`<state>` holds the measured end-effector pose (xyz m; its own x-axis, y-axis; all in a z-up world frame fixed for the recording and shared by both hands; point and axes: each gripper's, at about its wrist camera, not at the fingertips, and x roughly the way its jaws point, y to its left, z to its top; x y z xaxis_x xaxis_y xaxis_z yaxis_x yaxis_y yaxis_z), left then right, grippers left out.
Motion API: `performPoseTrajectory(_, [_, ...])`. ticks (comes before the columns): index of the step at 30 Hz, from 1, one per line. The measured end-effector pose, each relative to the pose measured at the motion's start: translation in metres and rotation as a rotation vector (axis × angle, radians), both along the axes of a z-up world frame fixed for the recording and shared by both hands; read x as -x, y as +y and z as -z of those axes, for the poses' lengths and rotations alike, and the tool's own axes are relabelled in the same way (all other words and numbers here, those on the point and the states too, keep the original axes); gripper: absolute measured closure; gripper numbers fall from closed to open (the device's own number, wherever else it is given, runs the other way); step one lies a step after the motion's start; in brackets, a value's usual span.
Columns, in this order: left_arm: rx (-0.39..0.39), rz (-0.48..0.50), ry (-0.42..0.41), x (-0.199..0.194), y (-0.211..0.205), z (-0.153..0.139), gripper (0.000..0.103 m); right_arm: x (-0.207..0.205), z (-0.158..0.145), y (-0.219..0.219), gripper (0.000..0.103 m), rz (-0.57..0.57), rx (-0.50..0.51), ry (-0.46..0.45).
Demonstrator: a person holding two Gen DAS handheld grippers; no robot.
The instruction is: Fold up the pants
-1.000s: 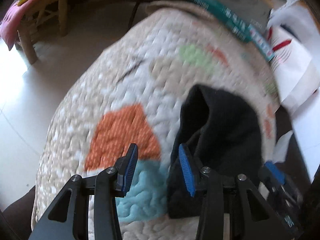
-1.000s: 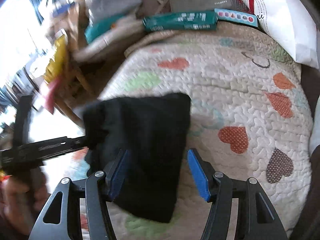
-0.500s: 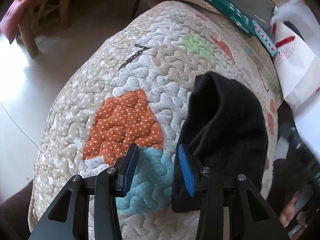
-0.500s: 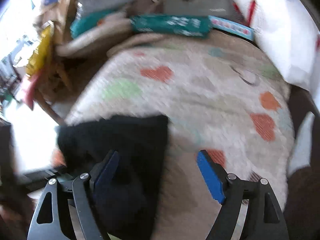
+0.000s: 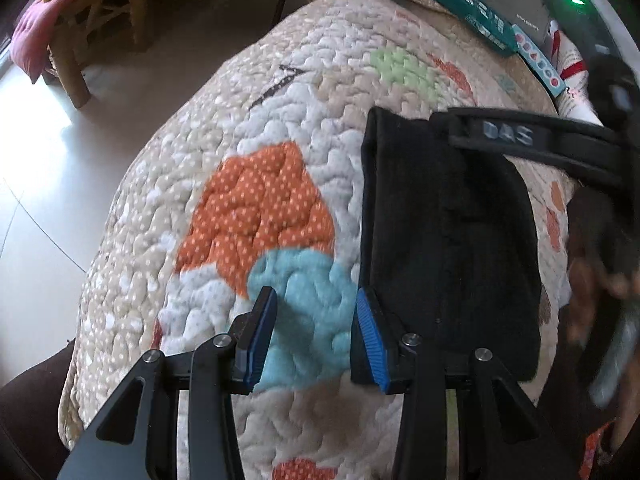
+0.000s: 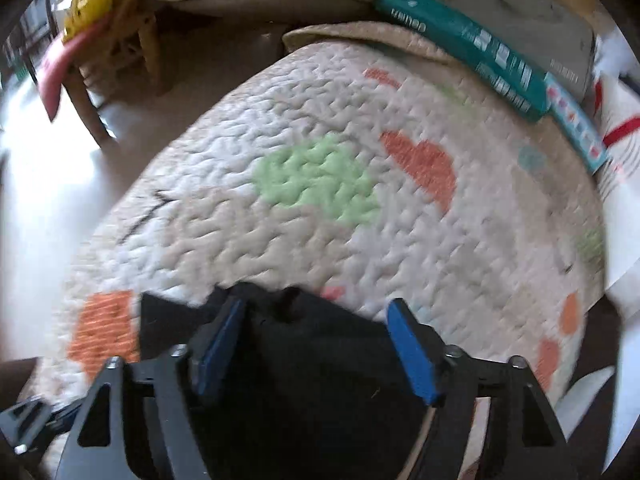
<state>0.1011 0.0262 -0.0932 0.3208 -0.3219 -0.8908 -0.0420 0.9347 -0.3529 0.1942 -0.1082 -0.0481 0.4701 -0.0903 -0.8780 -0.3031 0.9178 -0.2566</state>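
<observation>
The black pants [image 5: 448,240] lie folded into a compact rectangle on a quilted bedspread [image 5: 280,128] with coloured patches. My left gripper [image 5: 314,332] is open and empty, just left of the pants' near left edge, over a blue patch. The right gripper's black arm crosses the far end of the pants in the left wrist view. In the right wrist view the pants [image 6: 304,380] fill the lower middle and my right gripper [image 6: 316,344] is open above their far edge, holding nothing.
A teal box [image 5: 460,0] and a grey bag [image 6: 532,24] lie at the bed's far edge. A white pillow [image 6: 624,128] is at the right. A wooden chair [image 5: 80,32] with pink cloth stands on the pale floor at the left.
The pants now lie flatter and squarer. My right gripper swung over them to their far end. My left gripper stayed at the near left edge.
</observation>
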Motion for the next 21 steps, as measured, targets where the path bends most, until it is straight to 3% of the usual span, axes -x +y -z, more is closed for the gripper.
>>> performPoseTrajectory(3, [0.042, 0.026, 0.042, 0.004, 0.003, -0.001, 0.063, -0.006, -0.003, -0.004, 0.024, 0.022, 0.084, -0.035])
performPoseTrajectory(6, [0.070, 0.022, 0.039, 0.008, 0.009, -0.006, 0.063, 0.000, -0.023, -0.024, 0.023, 0.069, 0.021, -0.095])
performPoseTrajectory(10, [0.121, -0.015, -0.032, 0.012, 0.017, -0.022, 0.063, 0.025, -0.049, -0.067, 0.023, 0.155, -0.112, -0.172])
performPoseTrajectory(15, [0.206, -0.034, -0.115, 0.010, 0.025, -0.035, 0.062, 0.067, -0.053, -0.124, 0.022, 0.235, -0.273, -0.179])
performPoseTrajectory(21, [0.298, -0.021, -0.202, 0.004, 0.019, -0.044, 0.059, 0.108, -0.029, -0.184, 0.021, 0.338, -0.643, -0.131])
